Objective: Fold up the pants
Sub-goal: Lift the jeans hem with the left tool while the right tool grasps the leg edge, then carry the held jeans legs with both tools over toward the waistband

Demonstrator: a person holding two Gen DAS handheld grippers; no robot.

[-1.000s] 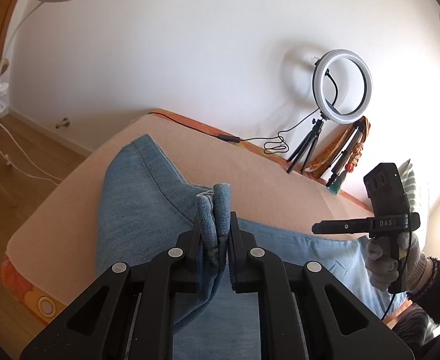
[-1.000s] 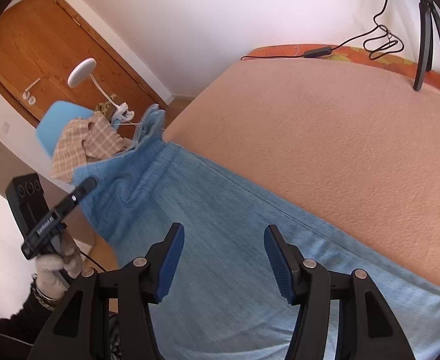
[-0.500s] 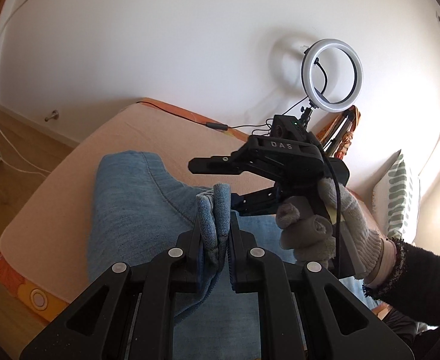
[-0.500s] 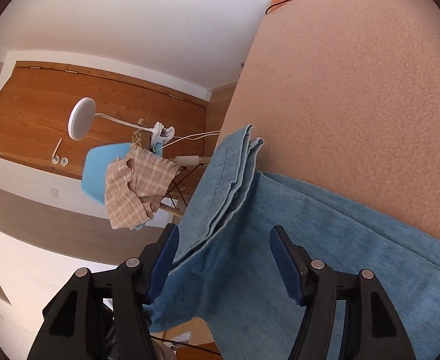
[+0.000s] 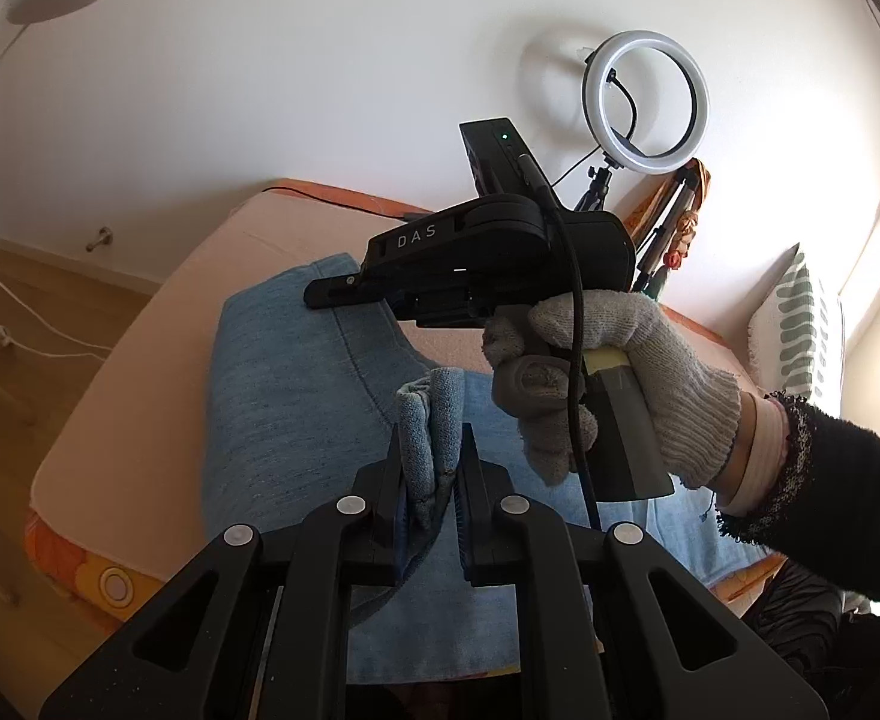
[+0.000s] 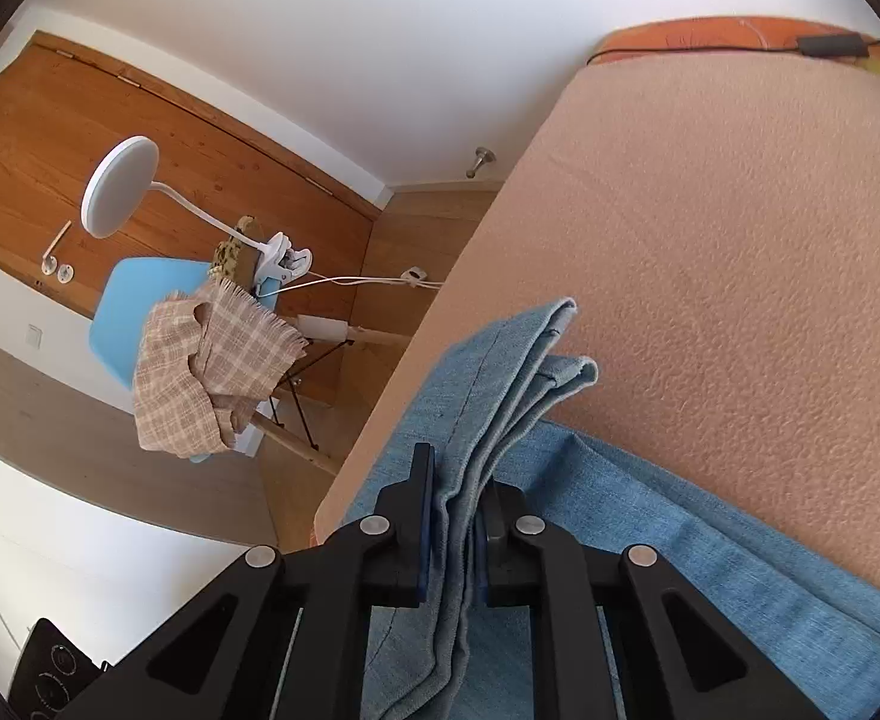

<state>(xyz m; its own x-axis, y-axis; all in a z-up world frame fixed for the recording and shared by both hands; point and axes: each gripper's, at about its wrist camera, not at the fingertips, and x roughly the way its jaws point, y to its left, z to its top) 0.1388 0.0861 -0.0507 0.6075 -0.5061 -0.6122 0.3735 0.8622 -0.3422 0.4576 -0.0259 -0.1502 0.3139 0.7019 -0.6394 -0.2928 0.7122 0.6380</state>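
Both grippers were clamped on the pants [image 5: 296, 396]: the left gripper [image 5: 431, 480] pinched a bunched fold, the right gripper [image 6: 454, 516] several stacked hem layers. They lay along the bed's [image 6: 709, 252] near edge.

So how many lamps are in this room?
2 in view: a white round-headed gooseneck lamp clipped beside the blue chair, and a ring light on a tripod by the wall. Others may be hidden.

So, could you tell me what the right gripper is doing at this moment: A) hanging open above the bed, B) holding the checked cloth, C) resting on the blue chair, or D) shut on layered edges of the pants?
D: in the right wrist view the right gripper has its jaws closed on several stacked denim layers of the pants, over the bed.
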